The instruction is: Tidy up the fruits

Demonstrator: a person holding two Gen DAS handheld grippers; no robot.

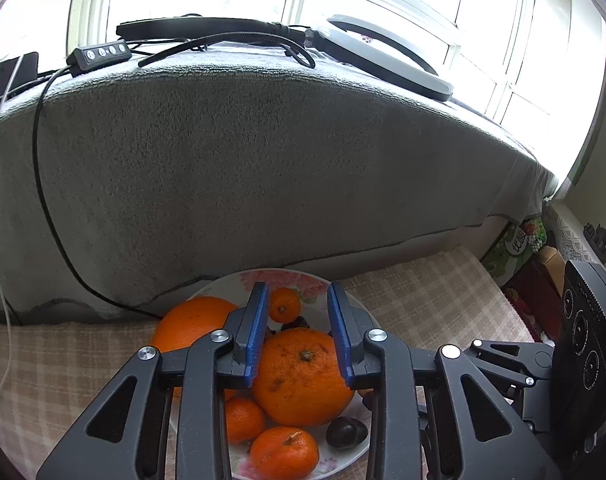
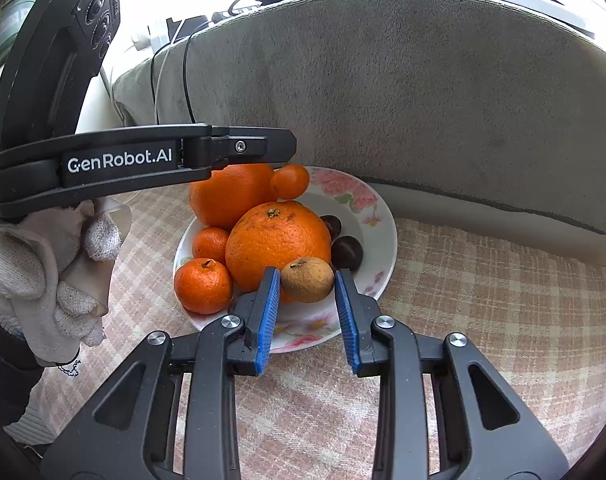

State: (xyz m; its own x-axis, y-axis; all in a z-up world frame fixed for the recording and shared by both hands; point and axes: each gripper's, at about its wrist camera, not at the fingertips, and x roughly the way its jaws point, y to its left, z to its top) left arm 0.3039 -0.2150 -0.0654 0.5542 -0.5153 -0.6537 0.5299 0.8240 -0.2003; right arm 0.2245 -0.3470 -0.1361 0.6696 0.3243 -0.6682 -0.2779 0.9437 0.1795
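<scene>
Both grippers over the floral plate (image 2: 383,216) of fruit on the checked cushion.

My left gripper (image 1: 299,292) hovers above the big orange (image 1: 303,376) at the plate's centre, jaws narrowly apart, gripping nothing. My right gripper (image 2: 307,278) sits at the plate's near rim, its blue pads flanking the small brown fruit (image 2: 307,280); I cannot tell whether they actually press it. Mandarins lie around the big orange.
</scene>
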